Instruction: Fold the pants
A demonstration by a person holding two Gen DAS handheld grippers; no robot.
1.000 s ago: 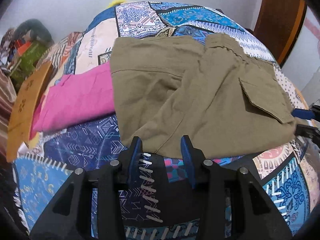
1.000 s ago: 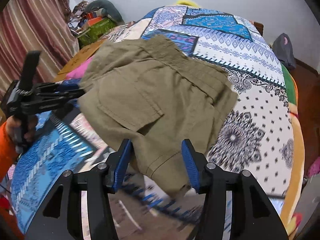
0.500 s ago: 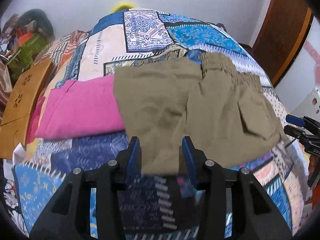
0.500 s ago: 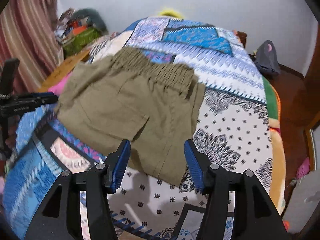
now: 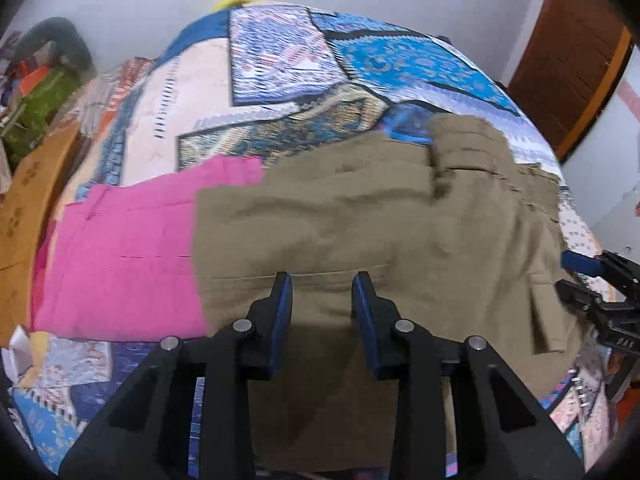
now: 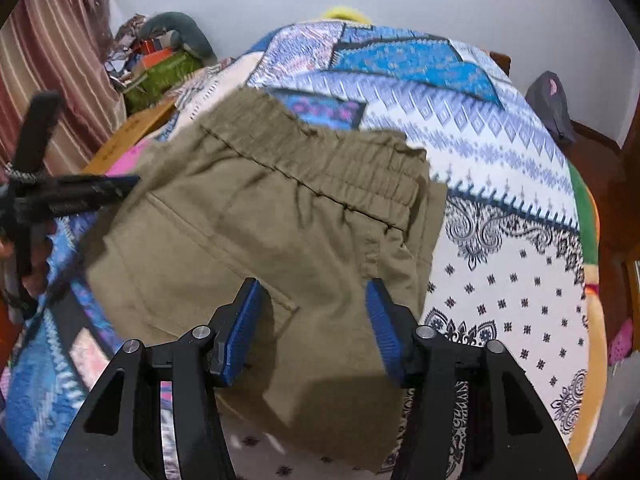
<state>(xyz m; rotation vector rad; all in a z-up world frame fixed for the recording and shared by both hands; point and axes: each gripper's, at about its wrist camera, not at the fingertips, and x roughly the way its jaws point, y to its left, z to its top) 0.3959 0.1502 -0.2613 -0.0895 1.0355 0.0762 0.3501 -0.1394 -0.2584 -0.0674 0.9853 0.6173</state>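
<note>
Khaki pants [image 5: 360, 220] lie folded on the patchwork bedspread [image 5: 280, 60], with the elastic waistband [image 6: 360, 172] toward the far side. My left gripper [image 5: 322, 280] hovers over their near edge. Its jaws are closing, cloth lies under and between them, and the pads do not press on it. My right gripper [image 6: 314, 286] stands open over the pocket side of the pants [image 6: 260, 240], its blue pads apart from the cloth. Each gripper shows in the other's view: the right gripper [image 5: 580, 276] at the right edge, the left gripper [image 6: 100, 188] at the left.
A folded pink garment [image 5: 120, 256] lies against the left side of the pants. A wooden board [image 5: 24, 200] and a pile of clutter [image 6: 160, 64] border the bed on the left. A dark bag [image 6: 552, 104] lies at the far right, a brown door [image 5: 572, 52] beyond it.
Both grippers have moved forward over the pants, which now fill more of each view. The left jaws have narrowed. The pants lie where they were.
</note>
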